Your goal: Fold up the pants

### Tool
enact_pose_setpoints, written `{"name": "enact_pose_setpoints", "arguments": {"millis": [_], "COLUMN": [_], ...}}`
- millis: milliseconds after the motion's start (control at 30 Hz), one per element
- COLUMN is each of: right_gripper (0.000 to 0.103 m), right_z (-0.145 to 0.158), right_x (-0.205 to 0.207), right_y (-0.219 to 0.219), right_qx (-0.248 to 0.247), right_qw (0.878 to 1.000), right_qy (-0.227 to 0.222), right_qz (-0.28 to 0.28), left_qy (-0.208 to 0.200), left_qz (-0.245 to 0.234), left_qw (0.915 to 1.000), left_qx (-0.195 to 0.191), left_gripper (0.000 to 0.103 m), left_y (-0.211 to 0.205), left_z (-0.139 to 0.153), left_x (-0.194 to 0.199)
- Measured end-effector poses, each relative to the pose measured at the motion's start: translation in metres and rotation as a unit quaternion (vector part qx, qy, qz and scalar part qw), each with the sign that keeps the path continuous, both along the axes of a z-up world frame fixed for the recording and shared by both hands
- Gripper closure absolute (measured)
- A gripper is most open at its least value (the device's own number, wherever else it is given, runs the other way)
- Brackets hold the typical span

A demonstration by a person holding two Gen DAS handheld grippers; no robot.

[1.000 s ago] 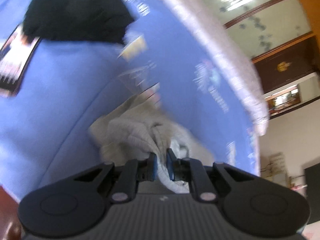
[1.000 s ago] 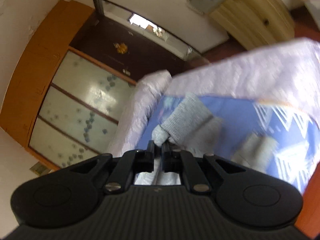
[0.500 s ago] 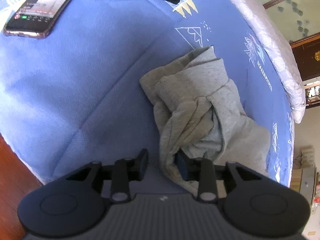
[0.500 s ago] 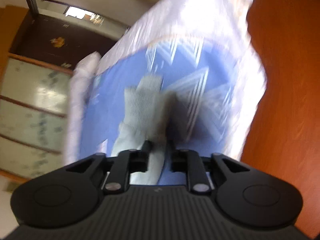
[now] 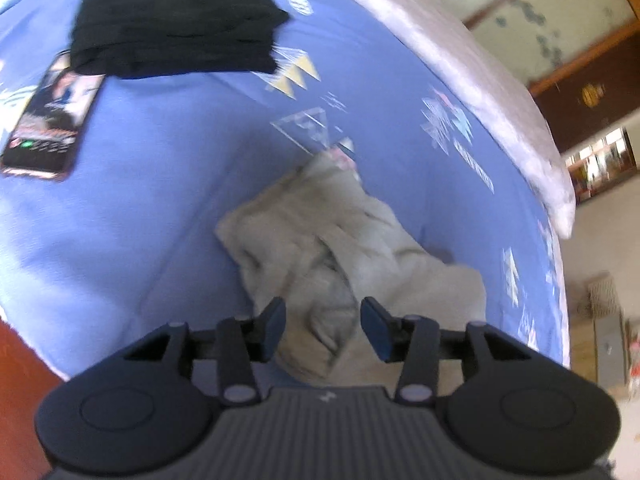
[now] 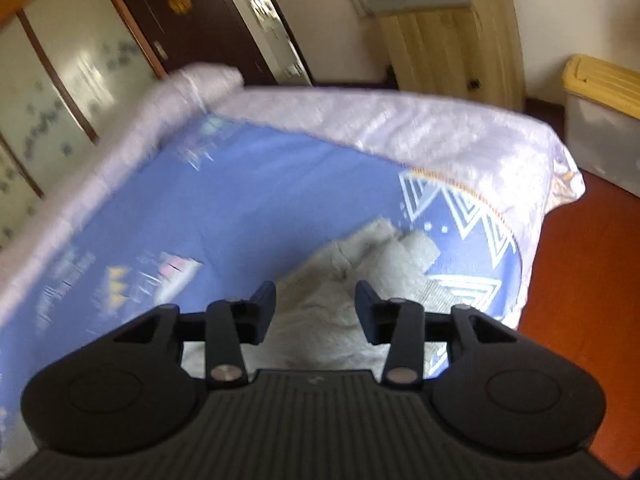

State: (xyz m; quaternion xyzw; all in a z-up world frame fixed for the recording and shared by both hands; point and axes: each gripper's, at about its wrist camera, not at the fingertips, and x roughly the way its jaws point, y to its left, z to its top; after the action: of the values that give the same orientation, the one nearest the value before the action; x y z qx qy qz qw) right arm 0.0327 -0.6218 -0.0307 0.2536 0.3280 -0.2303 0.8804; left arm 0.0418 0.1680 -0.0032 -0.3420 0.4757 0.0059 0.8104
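The grey pants (image 5: 340,248) lie in a crumpled heap on the blue patterned bedsheet (image 5: 160,168). My left gripper (image 5: 323,320) is open and empty, its jaws spread wide just above the near end of the heap. In the right wrist view the pants (image 6: 360,276) lie near the bed's right front corner. My right gripper (image 6: 315,308) is open and empty, held over the heap.
A folded black garment (image 5: 176,28) and a phone (image 5: 52,116) with its screen lit lie on the far left of the bed. A lilac quilt (image 6: 380,120) runs along the bed's far edges. A red-brown floor (image 6: 580,300) lies beyond the right edge, with a yellow-lidded bin (image 6: 604,112).
Both grippers were shut on the grey pants and have let go. Their jaws now stand wide open and the pants lie dropped in a heap on the sheet.
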Motion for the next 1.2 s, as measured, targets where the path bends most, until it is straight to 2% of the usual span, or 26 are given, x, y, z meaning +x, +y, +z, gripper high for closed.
{"name": "enact_pose_setpoints", "arguments": {"millis": [33, 67, 167, 267, 367, 433, 500, 600, 633, 700, 733, 767, 833, 967, 1033, 1067, 1100, 1133, 1200], "right_gripper": [0.076, 0.087, 0.094, 0.094, 0.094, 0.094, 0.094, 0.093, 0.092, 0.083, 0.069, 0.059, 0.058, 0.057, 0.057, 0.057, 0.057, 0.057, 0.057], "right_z": [-0.011, -0.019, -0.011, 0.012, 0.032, 0.035, 0.021, -0.029, -0.034, -0.031, -0.026, -0.021, -0.01, 0.001, -0.001, -0.003, -0.005, -0.008, -0.016], "right_x": [0.005, 0.007, -0.003, -0.009, -0.009, 0.002, 0.019, 0.052, 0.05, 0.05, 0.047, 0.04, 0.025, 0.001, -0.007, -0.011, -0.014, -0.017, -0.024], "right_y": [-0.003, -0.003, -0.004, 0.0, -0.004, -0.01, -0.016, -0.023, -0.019, -0.007, -0.005, -0.005, -0.002, 0.007, 0.004, 0.001, -0.002, -0.004, -0.01], "right_qx": [-0.003, -0.023, -0.025, -0.033, -0.039, -0.041, -0.044, -0.049, -0.07, -0.096, -0.09, -0.076, -0.07, -0.078, -0.071, -0.065, -0.058, -0.049, -0.028], "right_qw": [1.0, 0.999, 1.0, 0.999, 0.997, 0.996, 0.997, 0.997, 0.997, 0.995, 0.996, 0.997, 0.997, 0.995, 0.996, 0.996, 0.996, 0.997, 0.997], "right_qy": [0.022, 0.036, 0.013, -0.033, -0.069, -0.075, -0.054, 0.042, 0.024, 0.03, 0.021, 0.001, -0.03, -0.061, -0.054, -0.05, -0.046, -0.044, -0.039], "right_qz": [-0.003, -0.009, -0.014, -0.02, -0.023, -0.027, -0.035, -0.029, -0.028, -0.017, -0.012, -0.012, -0.026, -0.025, -0.029, -0.034, -0.039, -0.046, -0.062], "left_qy": [0.003, 0.006, 0.019, 0.029, 0.032, 0.032, 0.032, 0.035, 0.034, 0.026, 0.019, 0.014, 0.001, -0.027, -0.054, -0.072, -0.086, -0.103, -0.113], "left_qz": [-0.009, -0.015, -0.025, -0.032, -0.039, -0.045, -0.051, -0.066, -0.073, -0.094, -0.109, -0.123, -0.154, -0.206, -0.235, -0.256, -0.279, -0.309, -0.35], "left_qw": [0.9999, 0.9999, 0.9995, 0.9991, 0.9987, 0.9985, 0.9982, 0.9972, 0.9968, 0.9953, 0.9938, 0.9923, 0.9879, 0.9746, 0.9622, 0.952, 0.9407, 0.9255, 0.9003], "left_qx": [0.003, 0.003, -0.002, -0.003, -0.005, -0.006, -0.006, -0.006, -0.004, 0.001, 0.003, 0.006, 0.019, 0.083, 0.126, 0.151, 0.172, 0.193, 0.232], "left_gripper": [0.059, 0.059, 0.059, 0.059, 0.059, 0.058, 0.057, 0.057, 0.057, 0.057, 0.057, 0.057, 0.053, 0.048, 0.037, 0.031, 0.017, 0.011, 0.011], "left_y": [-0.006, -0.01, -0.019, -0.027, -0.035, -0.042, -0.05, -0.062, -0.066, -0.078, -0.086, -0.095, -0.114, -0.159, -0.178, -0.19, -0.201, -0.213, -0.234], "left_z": [-0.001, -0.002, -0.008, -0.012, -0.013, -0.014, -0.015, -0.017, -0.016, -0.011, -0.008, -0.005, 0.001, 0.005, 0.006, 0.007, 0.006, 0.004, -0.004], "left_x": [0.003, 0.005, 0.011, 0.017, 0.025, 0.029, 0.034, 0.042, 0.044, 0.051, 0.057, 0.062, 0.075, 0.108, 0.123, 0.13, 0.135, 0.14, 0.146]}}
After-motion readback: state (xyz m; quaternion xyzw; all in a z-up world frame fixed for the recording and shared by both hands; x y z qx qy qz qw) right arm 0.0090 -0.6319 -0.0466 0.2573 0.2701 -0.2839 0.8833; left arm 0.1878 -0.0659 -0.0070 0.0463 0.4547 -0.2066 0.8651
